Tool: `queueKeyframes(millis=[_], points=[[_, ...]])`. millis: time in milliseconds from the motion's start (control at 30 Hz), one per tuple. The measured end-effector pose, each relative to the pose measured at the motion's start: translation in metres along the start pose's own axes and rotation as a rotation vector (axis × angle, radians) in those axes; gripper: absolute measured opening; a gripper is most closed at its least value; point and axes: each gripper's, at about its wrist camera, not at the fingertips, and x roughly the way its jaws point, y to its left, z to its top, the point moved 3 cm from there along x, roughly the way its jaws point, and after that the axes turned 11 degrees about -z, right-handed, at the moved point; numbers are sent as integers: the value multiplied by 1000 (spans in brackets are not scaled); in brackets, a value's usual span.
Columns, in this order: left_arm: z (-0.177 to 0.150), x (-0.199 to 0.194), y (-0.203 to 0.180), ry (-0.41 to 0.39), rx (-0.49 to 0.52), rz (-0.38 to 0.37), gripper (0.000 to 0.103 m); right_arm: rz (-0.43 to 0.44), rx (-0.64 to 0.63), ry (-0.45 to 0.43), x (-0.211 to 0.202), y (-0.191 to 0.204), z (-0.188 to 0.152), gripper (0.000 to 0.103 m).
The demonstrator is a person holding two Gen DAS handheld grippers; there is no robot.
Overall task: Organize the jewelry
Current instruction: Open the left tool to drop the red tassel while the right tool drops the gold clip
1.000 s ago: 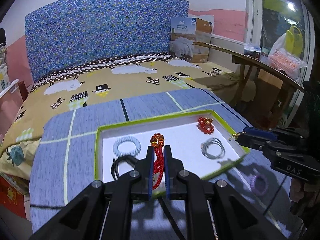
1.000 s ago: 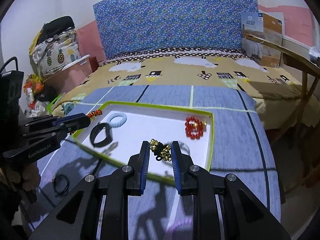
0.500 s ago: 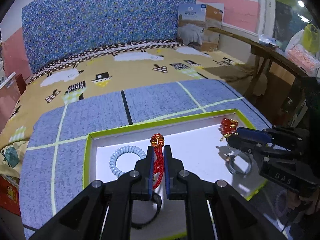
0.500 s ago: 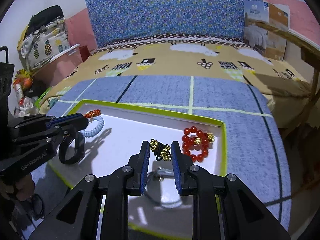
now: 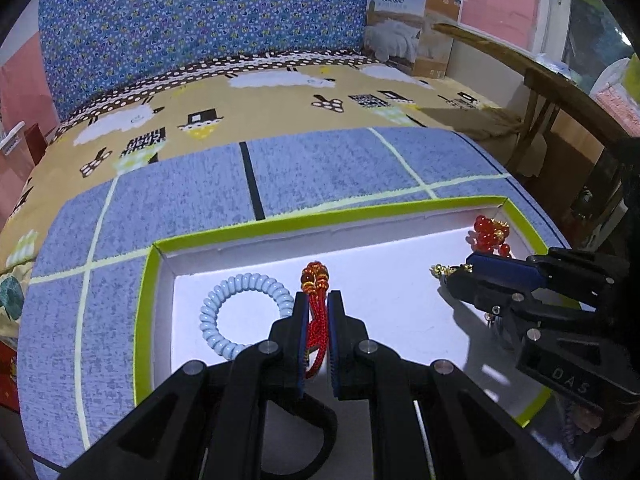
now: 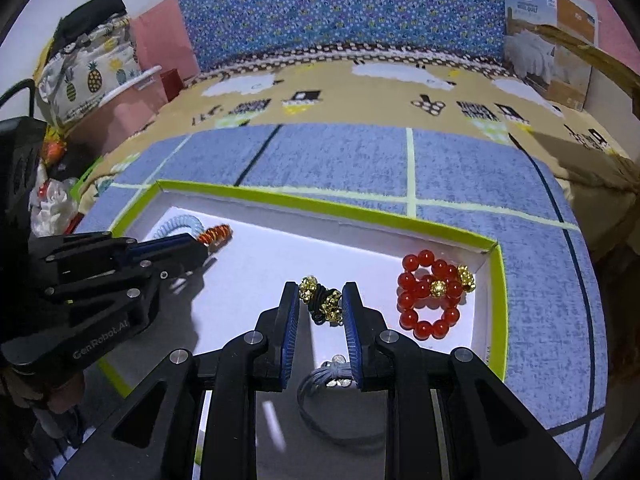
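On a blue blanket lies a green-rimmed tray. The left gripper pinches a red cord bracelet, the coil hair tie at nine o'clock; release could tangle them. In the right view, the right gripper clamps a gold-beaded black band, with the red bead bracelet at three o'clock; it may drop onto the grey band below.

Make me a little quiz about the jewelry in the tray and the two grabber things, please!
1. True or false: the left gripper has its jaws shut on the red cord bracelet.
2. What does the right gripper hold? A) blue coil band B) black band with gold beads C) red bead bracelet
3. Fill in: the red bead bracelet lies in the tray's far ____ corner, seen from the right wrist view.

Key
1. True.
2. B: the black band with gold beads sits between the jaws; the blue coil band lies loose in the tray.
3. Right.
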Motion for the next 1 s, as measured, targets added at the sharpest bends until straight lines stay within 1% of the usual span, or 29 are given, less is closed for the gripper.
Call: queueKeyframes(millis=[100, 367, 400, 433, 500, 533, 767, 1000], points=[[-1, 2, 2, 5, -13, -2, 10, -2, 3, 5, 1, 0, 1, 23], [-3, 1, 3, 2, -12, -15, 11, -7, 11, 9, 1, 0, 0, 26], [-4, 0, 3, 1, -11, -17, 14, -6, 15, 7, 0, 0, 0, 28], [-5, -1, 2, 0, -10, -19, 21, -5, 20, 3, -1, -2, -1, 31], [-5, -3, 3, -7, -11, -23, 28, -1, 27, -2, -3, -4, -2, 31], [-5, -4, 2, -10, -12, -28, 29, 1, 31, -7, -5, -4, -2, 31], [-8, -15, -1, -22, -2, -29, 30, 4, 29, -25, -17, -7, -7, 31], [-17, -49, -7, -75, 27, -31, 30, 17, 47, -69, -48, -15, -17, 32]])
